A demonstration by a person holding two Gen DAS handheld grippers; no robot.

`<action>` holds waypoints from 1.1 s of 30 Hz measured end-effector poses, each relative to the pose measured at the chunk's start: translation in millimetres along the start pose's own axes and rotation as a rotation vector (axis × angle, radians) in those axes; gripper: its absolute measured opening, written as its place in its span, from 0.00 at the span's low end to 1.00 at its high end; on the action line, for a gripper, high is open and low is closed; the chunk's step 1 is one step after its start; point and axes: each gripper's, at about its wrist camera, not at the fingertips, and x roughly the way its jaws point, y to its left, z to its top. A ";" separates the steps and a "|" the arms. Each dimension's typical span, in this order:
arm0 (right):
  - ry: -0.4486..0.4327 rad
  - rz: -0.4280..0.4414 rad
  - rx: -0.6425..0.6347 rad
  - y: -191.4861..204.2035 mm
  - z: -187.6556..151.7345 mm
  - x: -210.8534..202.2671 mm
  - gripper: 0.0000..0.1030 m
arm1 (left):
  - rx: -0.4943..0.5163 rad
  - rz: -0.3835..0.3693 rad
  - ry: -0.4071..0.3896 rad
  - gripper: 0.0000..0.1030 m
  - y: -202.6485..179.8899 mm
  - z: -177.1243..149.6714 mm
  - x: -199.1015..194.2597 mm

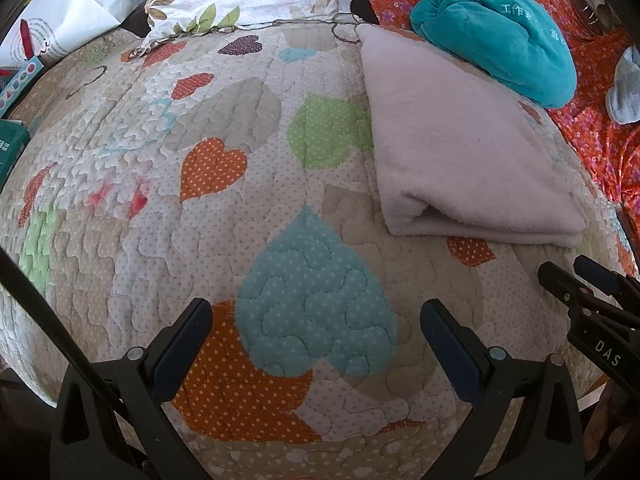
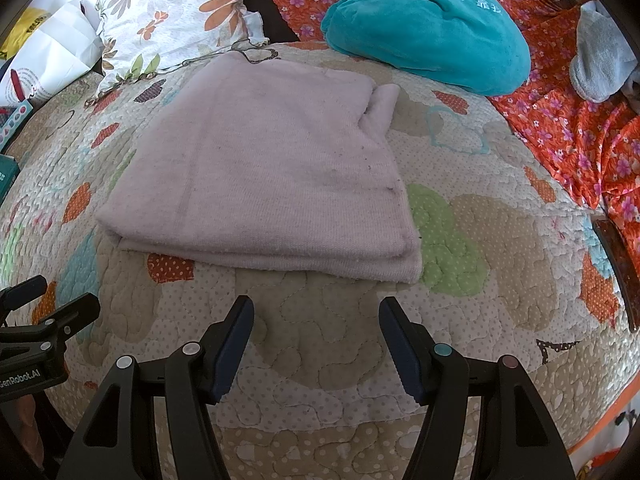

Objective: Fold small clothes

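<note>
A pale pink garment [image 2: 264, 168] lies folded in a flat rectangle on the heart-patterned quilt [image 2: 320, 340], with one sleeve end sticking out at its far right corner. It also shows in the left wrist view [image 1: 460, 140], up and to the right. My right gripper [image 2: 316, 340] is open and empty, just in front of the garment's near edge. My left gripper [image 1: 316, 340] is open and empty over a blue heart patch, left of the garment. The right gripper shows at the right edge of the left wrist view [image 1: 580, 280].
A teal plush bundle [image 2: 432, 24] lies behind the garment on an orange floral cloth [image 2: 560, 128]. A floral pillow [image 2: 172, 12] and white bag [image 2: 60, 56] sit at the back left. Grey socks [image 2: 600, 52] lie far right. A green box [image 1: 10, 148] is at the left edge.
</note>
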 end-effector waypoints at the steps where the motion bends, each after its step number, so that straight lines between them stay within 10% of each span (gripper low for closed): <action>1: 0.000 0.000 -0.002 0.4 0.0 -0.1 0.68 | 0.001 0.000 0.000 1.00 0.2 -0.1 0.0; 33: -0.001 -0.001 -0.005 0.4 2.4 -0.3 0.68 | 0.004 0.011 -0.001 1.00 1.3 1.5 -2.1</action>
